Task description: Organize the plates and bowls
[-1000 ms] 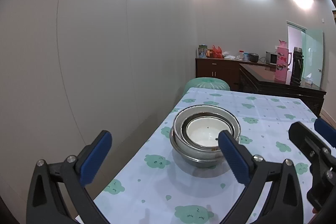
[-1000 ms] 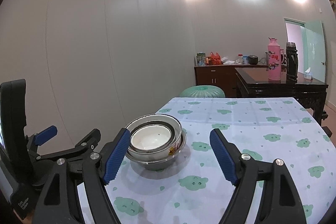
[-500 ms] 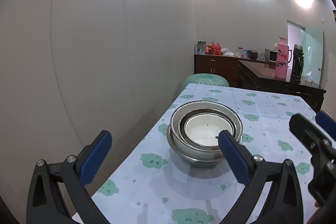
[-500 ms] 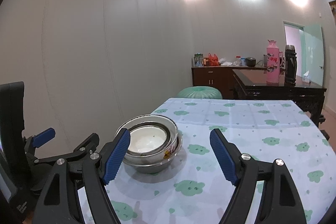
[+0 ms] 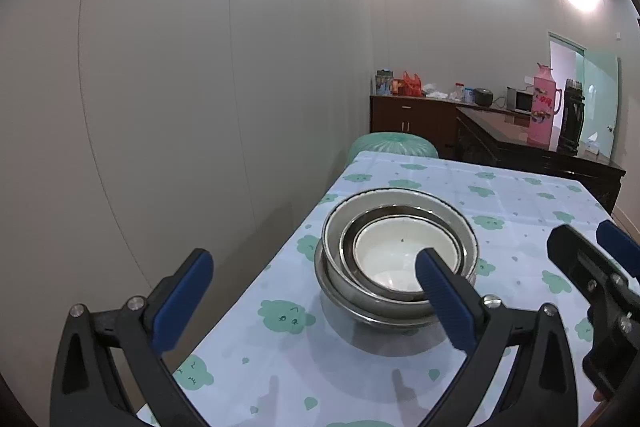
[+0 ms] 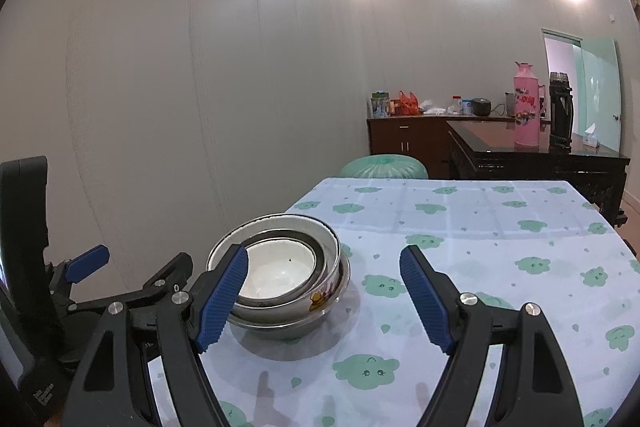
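Bowls (image 5: 396, 259) are nested in one stack near the wall-side edge of my table (image 5: 520, 195), which has that pale cloth with green cloud faces. From my left camera the stack sits at about 1 o'clock, and my left gripper (image 5: 312, 291) hangs wide open with nothing in it; its right pad (image 5: 440, 303) overlaps the stack's near rim in the view, so I can't say whether it's touching or just in front. From my right camera the same stack (image 6: 280, 275) is at about 11 o'clock, partly behind the left pad (image 6: 220, 299) of my right gripper (image 6: 324, 299), which is also spread open and empty. I count a white bowl innermost, then a dark-rimmed metal one, then a pale one with a cartoon print, then a steel one at the bottom, but the lower layers are mostly hidden so don't quote me. No separate plates that I can make out. Stuff on the far sideboard (image 6: 404, 135) is too small to read, apart from a pink flask (image 6: 527, 107).
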Demonstrator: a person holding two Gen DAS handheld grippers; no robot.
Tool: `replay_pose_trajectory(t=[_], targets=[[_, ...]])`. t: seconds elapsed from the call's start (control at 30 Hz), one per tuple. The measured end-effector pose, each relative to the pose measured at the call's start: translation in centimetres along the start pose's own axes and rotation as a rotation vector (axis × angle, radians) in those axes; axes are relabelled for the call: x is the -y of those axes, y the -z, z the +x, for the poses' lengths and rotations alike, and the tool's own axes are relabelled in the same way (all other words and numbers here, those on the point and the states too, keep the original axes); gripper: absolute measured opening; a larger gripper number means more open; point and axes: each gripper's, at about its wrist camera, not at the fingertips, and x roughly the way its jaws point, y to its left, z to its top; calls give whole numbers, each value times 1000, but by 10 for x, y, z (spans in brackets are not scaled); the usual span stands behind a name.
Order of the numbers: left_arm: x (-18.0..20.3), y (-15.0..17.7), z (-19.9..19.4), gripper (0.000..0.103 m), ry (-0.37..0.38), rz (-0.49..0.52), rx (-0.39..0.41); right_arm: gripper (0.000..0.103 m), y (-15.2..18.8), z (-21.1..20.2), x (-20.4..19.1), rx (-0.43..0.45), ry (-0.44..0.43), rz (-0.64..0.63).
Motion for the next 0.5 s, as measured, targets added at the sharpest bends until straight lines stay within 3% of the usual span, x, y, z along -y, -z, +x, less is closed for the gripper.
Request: replay_pose_trajectory(t=[0.5], targets=[[-1,-1,4,102,15,9,21,80,0,4,-4,-2,-5,-9]])
